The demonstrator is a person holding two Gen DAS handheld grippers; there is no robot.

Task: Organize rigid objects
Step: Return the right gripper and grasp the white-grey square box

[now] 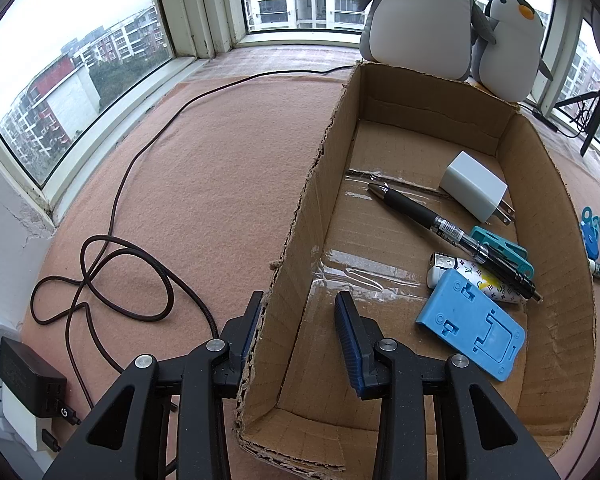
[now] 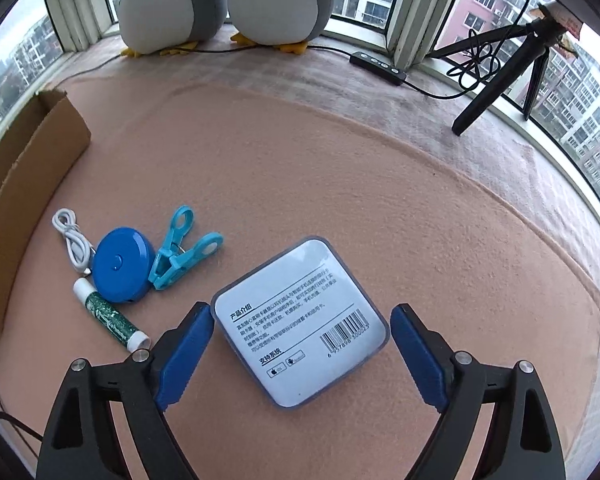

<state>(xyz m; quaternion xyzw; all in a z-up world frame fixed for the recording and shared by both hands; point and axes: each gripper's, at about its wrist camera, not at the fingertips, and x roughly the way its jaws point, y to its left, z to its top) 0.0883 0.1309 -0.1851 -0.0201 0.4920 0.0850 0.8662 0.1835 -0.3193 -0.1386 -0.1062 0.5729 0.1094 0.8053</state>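
My left gripper [image 1: 298, 296] straddles the left wall of the cardboard box [image 1: 296, 216] and is shut on it, one pad outside and one inside. In the box lie a white plug [image 1: 474, 190], a black pen [image 1: 448, 228], a teal clip [image 1: 500, 248], a patterned tube [image 1: 480, 280] and a blue phone stand [image 1: 472, 328]. My right gripper [image 2: 302, 307] is open, its pads on either side of a white square case [image 2: 300, 320] with a barcode label, with a gap showing on the right side. To its left lie a blue round tape measure [image 2: 120, 266], a teal clip [image 2: 180, 248], a green tube [image 2: 110, 316] and a white cable [image 2: 70, 236].
Two plush penguins [image 1: 420, 16] sit by the window behind the box. A dark braided cable [image 1: 100, 272] loops over the pink cloth to a charger [image 1: 28, 376] at lower left. A black tripod [image 2: 508, 64] and an inline switch [image 2: 378, 62] stand at the right rear. The box's outer wall [image 2: 24, 200] is at far left.
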